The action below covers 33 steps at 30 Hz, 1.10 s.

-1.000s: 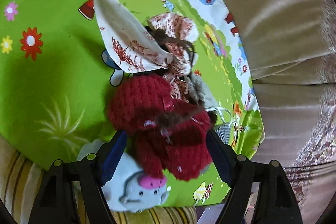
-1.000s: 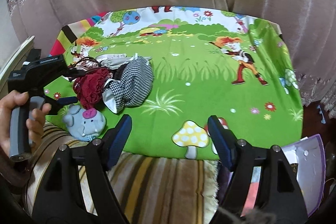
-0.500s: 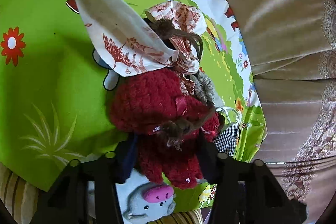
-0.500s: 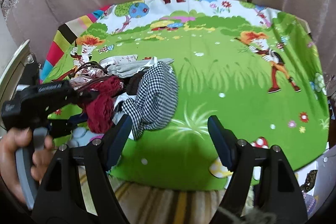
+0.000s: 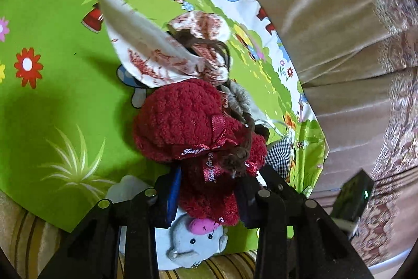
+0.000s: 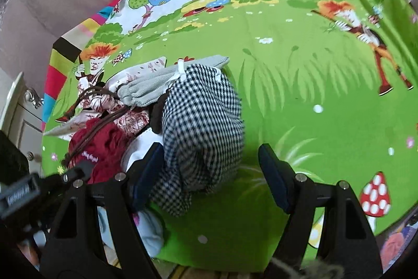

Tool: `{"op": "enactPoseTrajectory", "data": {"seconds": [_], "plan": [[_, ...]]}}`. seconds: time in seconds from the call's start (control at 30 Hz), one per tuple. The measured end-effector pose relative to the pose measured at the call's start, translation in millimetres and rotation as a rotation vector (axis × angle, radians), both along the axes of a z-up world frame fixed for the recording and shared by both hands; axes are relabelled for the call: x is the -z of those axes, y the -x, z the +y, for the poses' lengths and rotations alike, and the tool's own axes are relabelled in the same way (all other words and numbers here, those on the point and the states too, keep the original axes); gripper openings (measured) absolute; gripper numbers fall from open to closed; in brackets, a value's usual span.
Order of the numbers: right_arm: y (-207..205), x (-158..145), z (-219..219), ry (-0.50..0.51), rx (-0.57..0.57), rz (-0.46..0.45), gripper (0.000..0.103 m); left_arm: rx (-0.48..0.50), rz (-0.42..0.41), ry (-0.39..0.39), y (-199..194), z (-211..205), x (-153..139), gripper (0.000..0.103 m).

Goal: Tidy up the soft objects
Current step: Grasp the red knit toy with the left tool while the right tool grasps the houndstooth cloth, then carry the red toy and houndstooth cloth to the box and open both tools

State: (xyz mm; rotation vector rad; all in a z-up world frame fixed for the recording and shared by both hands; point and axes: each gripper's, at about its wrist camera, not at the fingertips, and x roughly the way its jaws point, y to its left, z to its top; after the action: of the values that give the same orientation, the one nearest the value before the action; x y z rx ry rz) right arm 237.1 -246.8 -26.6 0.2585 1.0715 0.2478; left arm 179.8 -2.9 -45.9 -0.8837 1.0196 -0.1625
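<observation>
The left gripper (image 5: 209, 196) is clamped on the lower part of the red knitted item (image 5: 193, 132), which sits at the near-left edge of the pile on the green cartoon mat (image 6: 300, 106). The right gripper (image 6: 209, 171) has its jaws apart, the checked fabric item (image 6: 203, 127) lying between them with no pad visibly pressing it. The pile holds, touching one another, a white printed cloth (image 5: 146, 49), a grey herringbone pouch (image 6: 156, 85) and brown cords (image 6: 104, 109) that run across the red item. A grey plush mouse (image 5: 193, 245) lies just beneath the left gripper at the near mat edge. Judged step: separating one soft item from the pile. To do this well, keep the left grip firm and lift slowly, watching the brown cords; they appear to drape over the red item and may drag neighbouring cloths along. Use the right gripper to pin or take the checked fabric item so the pile stays put. Close the right jaws on a thick fold, not a single layer, to avoid slip.
</observation>
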Motion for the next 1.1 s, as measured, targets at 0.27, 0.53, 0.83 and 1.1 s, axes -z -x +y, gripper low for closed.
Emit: {"op": "enactPoseTrajectory", "data": {"seconds": [0.27,0.53,0.83,1.1], "plan": [[5.1,3.3,0.0,0.015,-0.026,0.002,0.024,0.018,-0.073,-0.099,13.6,-11.1,-15.6,0.037],[36.4,-21.4,-19.5,0.026,0.017,-0.084,0.020,0.040,-0.184,-0.181,34.5,-24.9,-38.8,0.037],[86.6,-53.6,-60.9,0.057,0.095,-0.173,0.020,0.104,-0.283,-0.212,60.9,-51.1,-60.1,0.037],[135.4,-75.8,-109.8,0.099,0.187,-0.216,0.020,0.186,-0.326,-0.201,80.8,-86.8,-75.1,0.037]]}}
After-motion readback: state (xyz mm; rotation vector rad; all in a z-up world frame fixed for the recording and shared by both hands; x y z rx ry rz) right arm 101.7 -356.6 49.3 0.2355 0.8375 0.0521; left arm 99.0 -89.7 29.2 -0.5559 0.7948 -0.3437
